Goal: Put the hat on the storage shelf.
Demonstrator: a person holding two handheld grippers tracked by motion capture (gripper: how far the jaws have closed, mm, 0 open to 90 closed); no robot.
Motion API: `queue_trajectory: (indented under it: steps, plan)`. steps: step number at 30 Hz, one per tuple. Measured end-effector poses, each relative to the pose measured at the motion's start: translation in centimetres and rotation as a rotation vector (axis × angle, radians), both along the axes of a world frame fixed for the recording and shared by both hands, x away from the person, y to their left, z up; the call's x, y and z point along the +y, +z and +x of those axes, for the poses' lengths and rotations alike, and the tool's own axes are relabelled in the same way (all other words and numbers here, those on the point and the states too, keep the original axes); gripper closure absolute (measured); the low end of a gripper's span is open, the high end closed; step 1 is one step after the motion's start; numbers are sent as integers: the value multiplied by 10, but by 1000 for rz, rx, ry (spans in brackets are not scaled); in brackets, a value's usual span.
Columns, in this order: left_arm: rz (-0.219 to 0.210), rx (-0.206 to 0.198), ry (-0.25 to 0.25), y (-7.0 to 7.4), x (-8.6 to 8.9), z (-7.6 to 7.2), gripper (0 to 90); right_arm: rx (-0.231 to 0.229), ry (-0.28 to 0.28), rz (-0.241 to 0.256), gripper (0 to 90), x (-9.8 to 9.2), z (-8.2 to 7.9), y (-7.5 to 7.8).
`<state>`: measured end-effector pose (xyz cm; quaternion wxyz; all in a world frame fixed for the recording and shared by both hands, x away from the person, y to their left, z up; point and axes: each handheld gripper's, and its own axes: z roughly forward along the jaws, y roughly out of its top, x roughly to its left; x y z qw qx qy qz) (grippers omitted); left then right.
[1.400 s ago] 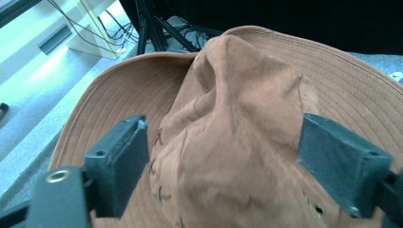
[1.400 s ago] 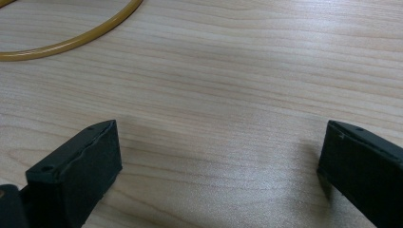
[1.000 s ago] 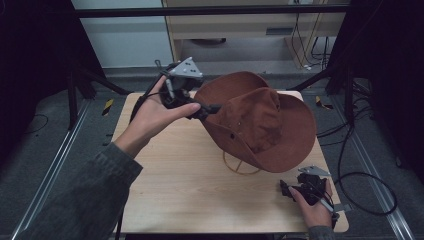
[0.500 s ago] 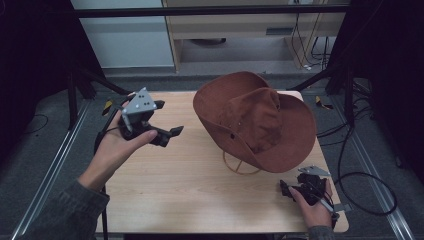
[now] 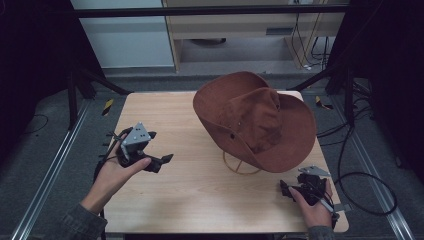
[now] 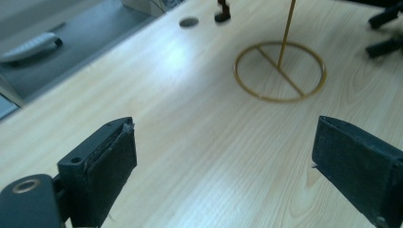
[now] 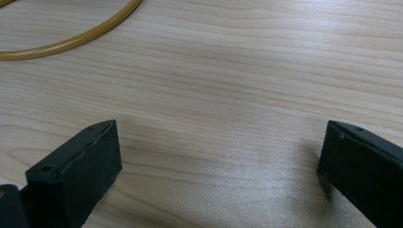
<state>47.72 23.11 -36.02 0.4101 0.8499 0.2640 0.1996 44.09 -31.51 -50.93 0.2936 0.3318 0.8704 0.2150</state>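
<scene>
The brown hat (image 5: 255,120) sat on a thin brass-coloured stand (image 5: 241,165) toward the far right of the wooden table (image 5: 200,200). It looked like soft suede, wide-brimmed, with a creased, dented crown and small eyelets on the side; it hung tilted, its brim dipping low on your near right side. Under it the stand's ring base lay flat on the wood, and in the left gripper view that ring (image 6: 280,71) showed a crossbar and a slim upright rod.

Your left gripper (image 5: 162,161) was held over the near left part of the table, well apart from the hat, its jaws spread wide with nothing between them. Your right gripper (image 5: 289,189) rested low at the near right corner, just in front of the brim, jaws likewise wide apart and empty, with bare wood between them.
</scene>
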Motion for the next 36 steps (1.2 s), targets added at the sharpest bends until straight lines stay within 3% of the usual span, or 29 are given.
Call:
queue_trajectory:
  steps: [3, 5, 7, 11, 15, 24, 29, 36]
  plan:
    - [7, 23, 9, -17, 4, 2, 63, 0, 0, 0, 5, 0, 0, 0]
    - [14, 48, 27, -35, 10, 4, 60, 0, 0, 0, 5, 0, 0, 0]
    - [13, 59, 32, -41, 12, 4, 60, -1, 2, 0, 5, 0, 0, 0]
    - [50, 78, 61, -66, 20, 4, 59, 0, -1, 0, 5, 0, 0, 0]
    - [31, 117, 88, -87, 31, 1, 59, 0, 0, 0, 5, 0, 0, 0]
    - [36, 136, 152, -110, 57, -5, 59, 0, -1, -2, 5, 0, 0, 0]
    - [-10, 159, 188, -120, 69, -5, 59, 0, -1, -2, 5, 0, 0, 0]
    - [-30, 165, 223, -127, 80, -4, 60, -1, -1, -2, 5, 0, 0, 0]
